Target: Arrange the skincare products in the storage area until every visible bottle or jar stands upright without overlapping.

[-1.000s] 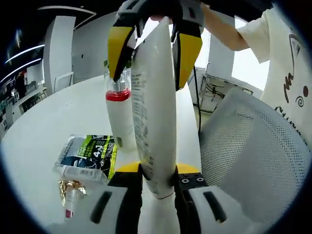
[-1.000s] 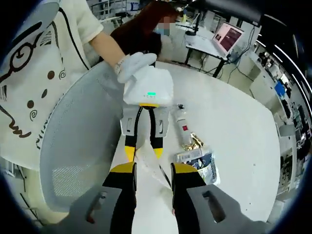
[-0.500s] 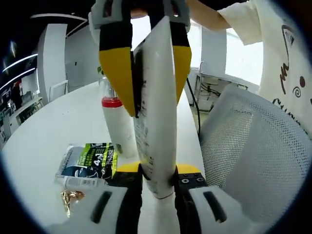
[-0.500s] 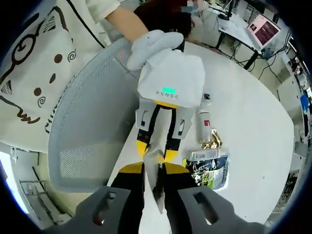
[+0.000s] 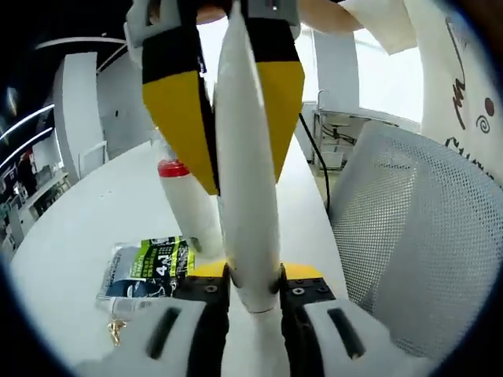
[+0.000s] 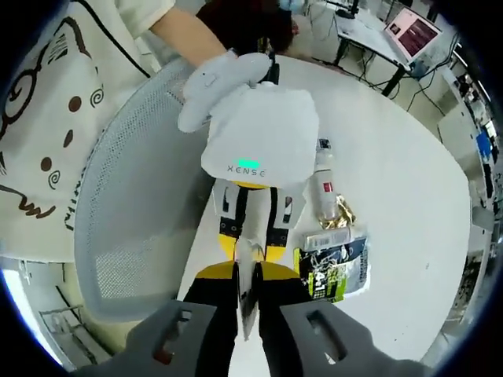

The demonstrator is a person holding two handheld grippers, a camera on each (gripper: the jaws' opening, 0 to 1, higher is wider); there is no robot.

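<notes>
Both grippers clamped on one white tube, held in the air over the table edge.

Left to right in the left gripper view: green-and-black sachet (image 5: 148, 265) lies flat on the white table (image 5: 78, 228), a small gold-wrapped item (image 5: 116, 330) just beside it; the red-banded white bottle (image 5: 189, 206) stands upright behind. Left gripper (image 5: 250, 292) pinches the white tube (image 5: 247, 181) at its lower end; right gripper (image 5: 228, 118) grips the same tube from above. Mesh chair (image 5: 416, 236) off to the right. Right gripper view: right gripper (image 6: 247, 290) and left gripper (image 6: 251, 236) meet on the tube, bottle (image 6: 324, 184) and sachet (image 6: 334, 267) to the right. Progress, my read: one bottle is standing; the tube still needs setting down upright; flat items not sorted. Roughly midway.
</notes>
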